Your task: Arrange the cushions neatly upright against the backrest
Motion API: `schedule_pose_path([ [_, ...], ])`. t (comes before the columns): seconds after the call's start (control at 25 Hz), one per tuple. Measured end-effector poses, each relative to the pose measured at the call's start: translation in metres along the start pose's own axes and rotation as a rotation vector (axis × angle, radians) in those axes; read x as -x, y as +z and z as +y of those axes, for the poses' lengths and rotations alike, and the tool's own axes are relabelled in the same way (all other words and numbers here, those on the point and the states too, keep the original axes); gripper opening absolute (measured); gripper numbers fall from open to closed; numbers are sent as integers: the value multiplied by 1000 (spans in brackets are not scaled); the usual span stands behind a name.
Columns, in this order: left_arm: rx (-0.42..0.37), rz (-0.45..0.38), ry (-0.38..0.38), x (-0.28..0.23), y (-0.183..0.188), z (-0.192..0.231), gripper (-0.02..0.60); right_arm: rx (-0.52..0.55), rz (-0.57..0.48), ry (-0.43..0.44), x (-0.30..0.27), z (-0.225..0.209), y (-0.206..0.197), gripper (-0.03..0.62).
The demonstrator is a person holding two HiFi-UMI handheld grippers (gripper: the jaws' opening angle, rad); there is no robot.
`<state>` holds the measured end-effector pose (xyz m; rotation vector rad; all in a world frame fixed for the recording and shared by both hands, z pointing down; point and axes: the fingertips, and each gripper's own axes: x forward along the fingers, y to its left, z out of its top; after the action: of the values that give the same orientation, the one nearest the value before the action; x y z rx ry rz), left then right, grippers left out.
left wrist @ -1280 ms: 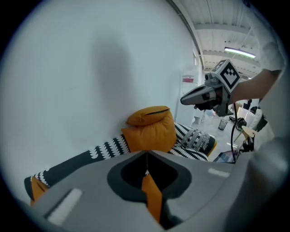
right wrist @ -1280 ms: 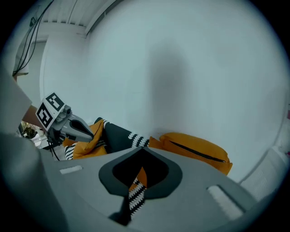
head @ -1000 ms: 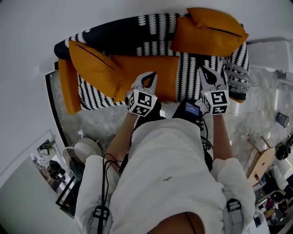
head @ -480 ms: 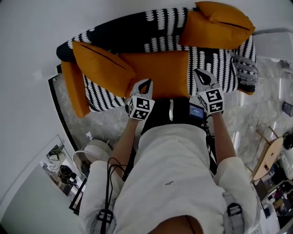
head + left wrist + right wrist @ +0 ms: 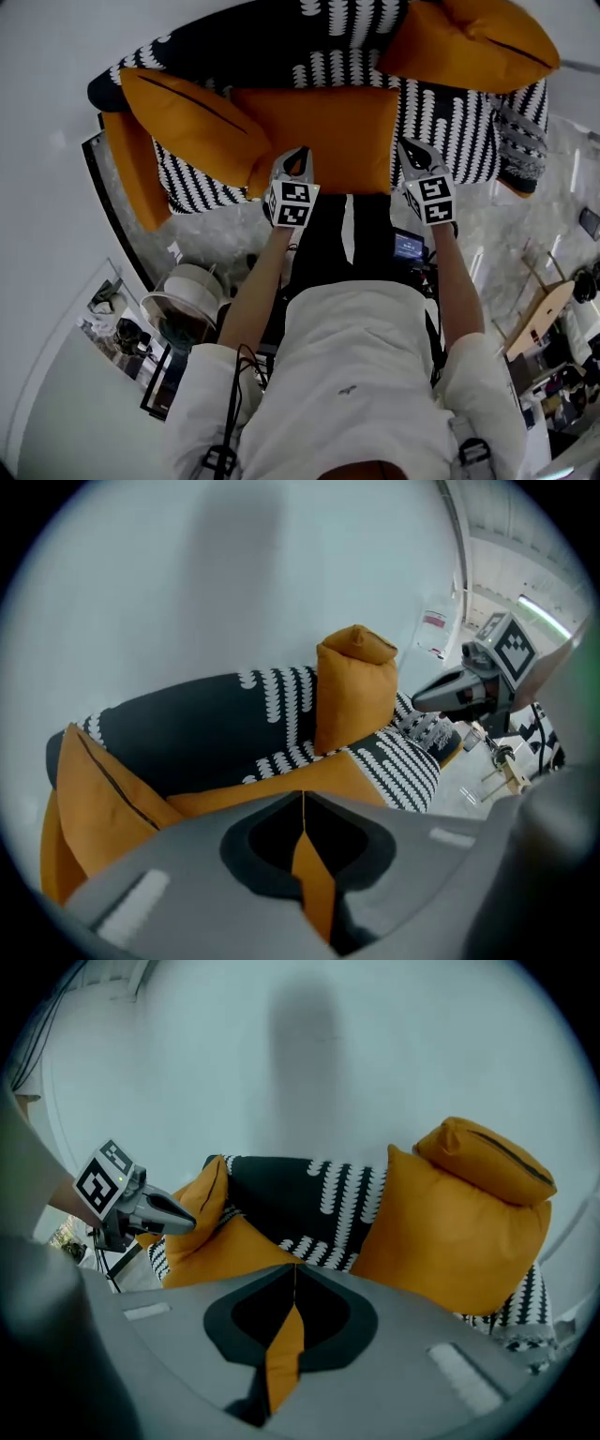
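The main risk is that the flat cushion (image 5: pixel 319 131), which lies face-up on the seat of the sofa (image 5: pixel 202 187) and well short of the backrest (image 5: pixel 262 37), gets shoved or dragged instead of stood up. With both grippers closed, neither can take its front edge, and a push from shut tips would probably slide it crooked or bunch the patterned cover. If only one corner is caught, the cushion may well fold and flop back down, or knock into the left cushion (image 5: pixel 187 117) slumped at the sofa's end. The right cushion (image 5: pixel 469 47) stands nearer upright in the far corner and is less likely to be disturbed. The left gripper (image 5: pixel 297 152) sits over the flat cushion's near-left corner with its jaws together, tips meeting. Orange shows only through the gap behind them, and nothing looks pinched. The right gripper (image 5: pixel 406 145), at the near-right corner, is likewise closed and empty. Whether either tip touches the fabric cannot be told.
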<state>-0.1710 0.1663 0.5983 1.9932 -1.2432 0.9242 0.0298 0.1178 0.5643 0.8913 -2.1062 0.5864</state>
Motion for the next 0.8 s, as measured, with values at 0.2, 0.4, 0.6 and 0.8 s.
schedule_pose_path([
  [0.2,40,65,39,-44,-28,20,23,-19,62,37,-47,-8,-29,41],
  [0.4,98,87,49,-79,-51,27,38,-18,108,81,-86,-13,-52,52],
  [0.6,138,79,52,-105,-64,38,67,-23,135,107,-113,-17,-66,55],
  [0.8,139,105,154,-116,-76,59,181,-44,154,105,-125,-26,-83,79],
])
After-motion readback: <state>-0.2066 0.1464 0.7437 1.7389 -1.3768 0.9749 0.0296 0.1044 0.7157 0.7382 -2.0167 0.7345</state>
